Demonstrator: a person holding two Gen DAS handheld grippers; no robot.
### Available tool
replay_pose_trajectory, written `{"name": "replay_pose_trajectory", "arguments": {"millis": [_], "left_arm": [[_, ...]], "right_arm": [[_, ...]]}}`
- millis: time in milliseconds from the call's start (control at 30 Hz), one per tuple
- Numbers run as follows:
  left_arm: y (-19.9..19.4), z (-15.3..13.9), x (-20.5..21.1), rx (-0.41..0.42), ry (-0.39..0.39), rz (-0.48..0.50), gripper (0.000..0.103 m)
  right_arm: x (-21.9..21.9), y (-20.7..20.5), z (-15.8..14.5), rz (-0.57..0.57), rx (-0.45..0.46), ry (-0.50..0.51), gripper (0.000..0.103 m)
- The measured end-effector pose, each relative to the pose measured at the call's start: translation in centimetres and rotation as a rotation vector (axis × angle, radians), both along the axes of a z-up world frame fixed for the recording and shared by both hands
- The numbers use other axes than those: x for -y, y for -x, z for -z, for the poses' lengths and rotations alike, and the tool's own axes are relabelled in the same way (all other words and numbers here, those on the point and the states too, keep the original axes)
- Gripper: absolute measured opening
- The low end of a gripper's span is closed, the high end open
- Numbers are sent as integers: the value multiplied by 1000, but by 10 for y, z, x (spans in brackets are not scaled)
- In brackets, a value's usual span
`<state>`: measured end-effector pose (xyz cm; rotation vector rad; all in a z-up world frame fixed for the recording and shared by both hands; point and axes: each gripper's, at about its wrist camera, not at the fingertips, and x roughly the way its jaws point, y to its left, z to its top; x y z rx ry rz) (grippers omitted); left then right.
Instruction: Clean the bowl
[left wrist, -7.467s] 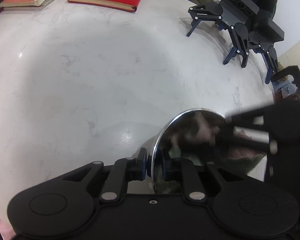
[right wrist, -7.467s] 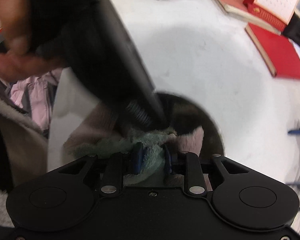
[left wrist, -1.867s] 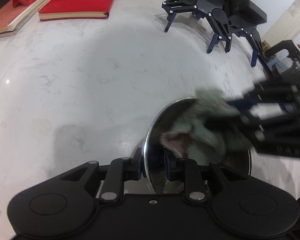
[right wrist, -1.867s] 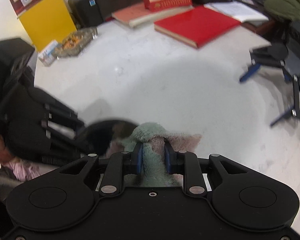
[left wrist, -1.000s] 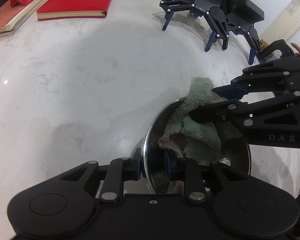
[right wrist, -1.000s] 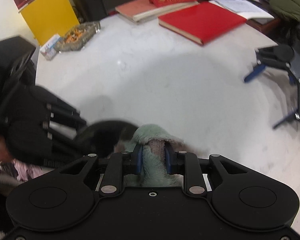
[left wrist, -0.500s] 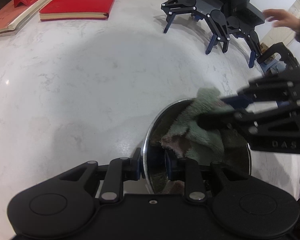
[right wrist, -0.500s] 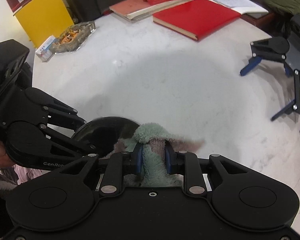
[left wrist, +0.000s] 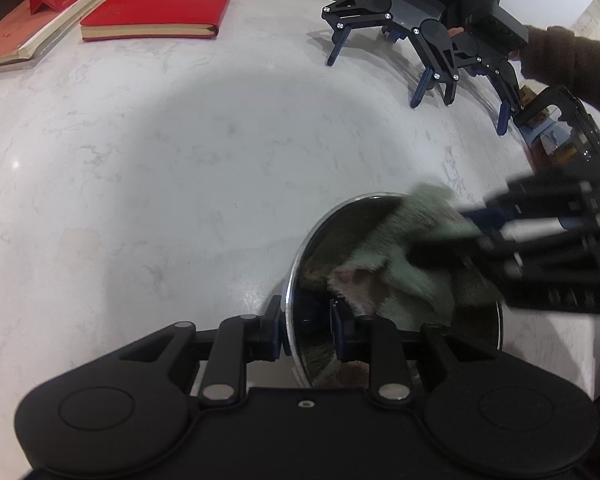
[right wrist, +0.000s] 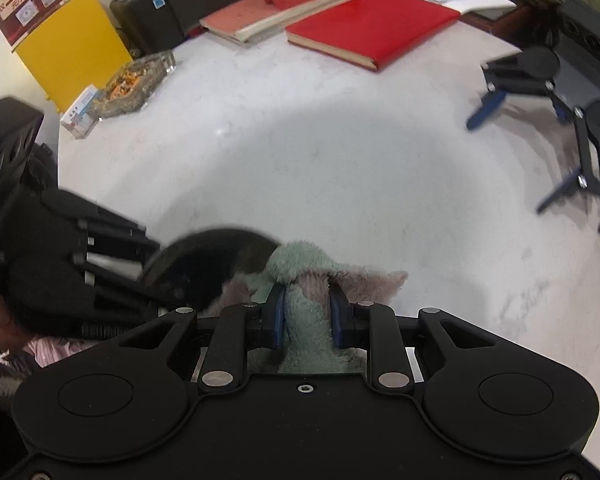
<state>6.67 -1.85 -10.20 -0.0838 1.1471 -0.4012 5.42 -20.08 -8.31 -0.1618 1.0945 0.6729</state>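
Left gripper (left wrist: 306,334) clenched on bowl (left wrist: 296,280) near rim; right gripper (right wrist: 306,314) grasping cloth (right wrist: 300,268), wiping far rim, bowl interior lying to its left

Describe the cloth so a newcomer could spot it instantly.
On the white marble table, find the shiny metal bowl at the near edge. The cloth is bunched inside it, pinched by the right tongs. It is the only fluffy thing there, pale green with a pinkish side.
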Motion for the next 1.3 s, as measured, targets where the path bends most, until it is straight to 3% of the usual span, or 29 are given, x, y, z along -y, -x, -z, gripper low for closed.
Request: {"name": "replay_pose_trajectory", "arguments": {"millis": [100, 267, 500, 700, 1033, 1300], "left_arm": [[2, 0, 1, 6, -5, 3, 23], [2, 0, 2, 7, -10, 7, 23], [4, 1, 2, 8, 0, 0, 23], [5, 1, 2, 6, -1, 0, 23], [5, 1, 3, 8, 5, 1, 24], [5, 2, 3, 7, 17, -12, 25]], "right_arm": [[5, 7, -1, 10, -17, -4, 22], [-12, -10, -7, -3, 37, -16, 22], [3, 6, -2, 26, -10, -11, 22], [-9, -11, -1, 20, 14, -29, 22], [5, 2, -1, 46, -5, -25, 22], [18, 10, 5, 127, -29, -62, 22]]}}
